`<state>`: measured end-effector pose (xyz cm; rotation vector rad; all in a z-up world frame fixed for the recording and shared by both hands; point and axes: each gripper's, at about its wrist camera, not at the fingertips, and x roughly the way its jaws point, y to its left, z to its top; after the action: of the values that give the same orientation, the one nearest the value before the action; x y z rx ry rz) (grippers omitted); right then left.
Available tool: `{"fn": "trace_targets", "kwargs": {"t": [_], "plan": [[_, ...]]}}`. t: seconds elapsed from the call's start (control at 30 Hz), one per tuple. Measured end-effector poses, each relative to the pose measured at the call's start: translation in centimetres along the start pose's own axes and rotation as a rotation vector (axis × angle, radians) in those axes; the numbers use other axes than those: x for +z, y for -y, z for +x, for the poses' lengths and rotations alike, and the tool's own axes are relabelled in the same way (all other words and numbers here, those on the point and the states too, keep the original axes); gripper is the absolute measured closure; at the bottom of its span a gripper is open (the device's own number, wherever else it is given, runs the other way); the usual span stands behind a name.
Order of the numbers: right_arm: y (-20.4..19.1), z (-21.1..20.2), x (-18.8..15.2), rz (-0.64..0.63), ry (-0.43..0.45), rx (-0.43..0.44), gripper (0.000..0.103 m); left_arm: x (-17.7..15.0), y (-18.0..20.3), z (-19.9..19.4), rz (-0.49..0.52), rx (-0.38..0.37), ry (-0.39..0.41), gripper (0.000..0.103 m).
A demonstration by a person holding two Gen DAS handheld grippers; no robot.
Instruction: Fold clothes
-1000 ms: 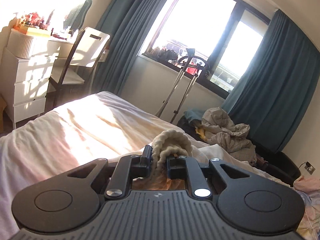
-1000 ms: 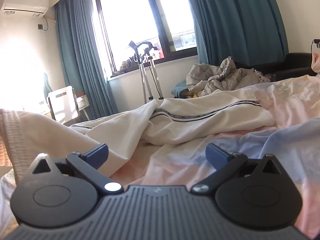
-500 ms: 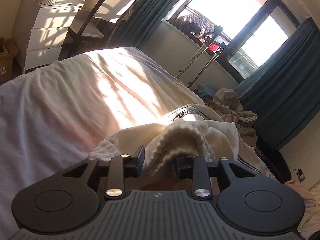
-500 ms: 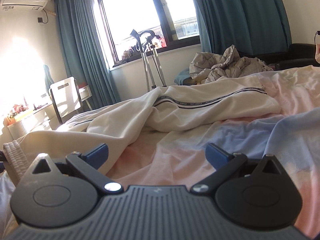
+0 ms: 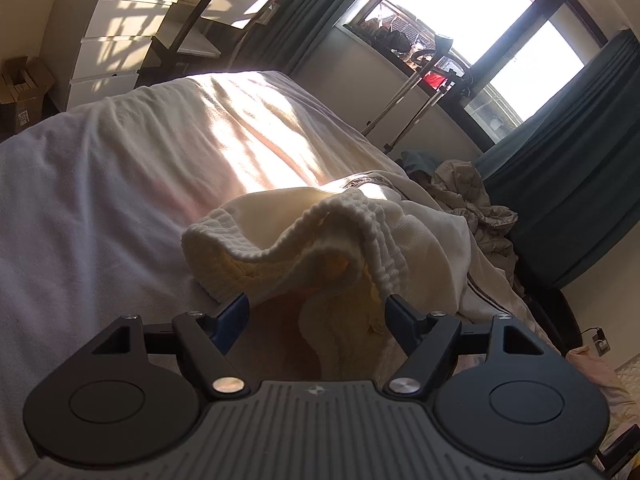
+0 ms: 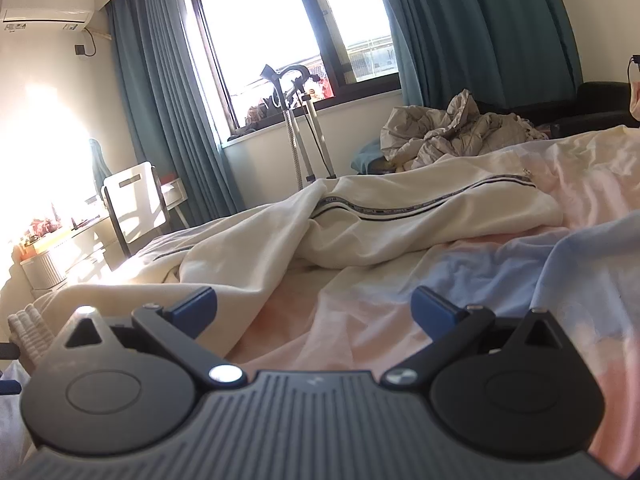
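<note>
A cream garment lies spread across the bed, its ribbed hem bunched and arched up just in front of the left gripper. That gripper's blue-padded fingers stand wide apart on either side of the loose hem, clamped on nothing. In the right wrist view the same garment stretches away over the bed, a dark striped band running along its length, with the ribbed hem at the far left edge. The right gripper hovers low over the sheet, its fingers also spread wide and holding nothing; the garment's near edge lies just beside the left-hand finger.

The bed is covered in pale fabric, white on the left gripper's side and pinkish with light blue patches on the right's, and a strong patch of sunlight falls across it. Beyond the bed, a crumpled grey heap of bedding or clothing sits below a large window flanked by teal curtains. Crutches lean against the wall under the sill. A white chair and a white chest of drawers stand at the sunlit side of the room, and an air conditioner is mounted high on the wall.
</note>
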<state>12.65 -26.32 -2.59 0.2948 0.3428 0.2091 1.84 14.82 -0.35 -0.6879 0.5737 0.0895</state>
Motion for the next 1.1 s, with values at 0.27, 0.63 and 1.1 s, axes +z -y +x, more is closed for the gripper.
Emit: {"fn": "trace_targets", "kwargs": {"t": [0.27,0.63,1.1], "plan": [[0.0,-0.2,0.0,0.009,0.001,0.01,0.0,-4.7,2.8,2.1,0.017,-0.088,-0.048,0.012],[0.9,-0.3,-0.1,0.056,0.008,-0.006,0.0,-5.6,1.8,10.1,-0.19,-0.13,-0.145,0.012],[0.5,0.0,-0.5,0.055,-0.024,-0.018,0.0,5.3,6.1,11.9,-0.355,-0.381,0.001,0.085]]}}
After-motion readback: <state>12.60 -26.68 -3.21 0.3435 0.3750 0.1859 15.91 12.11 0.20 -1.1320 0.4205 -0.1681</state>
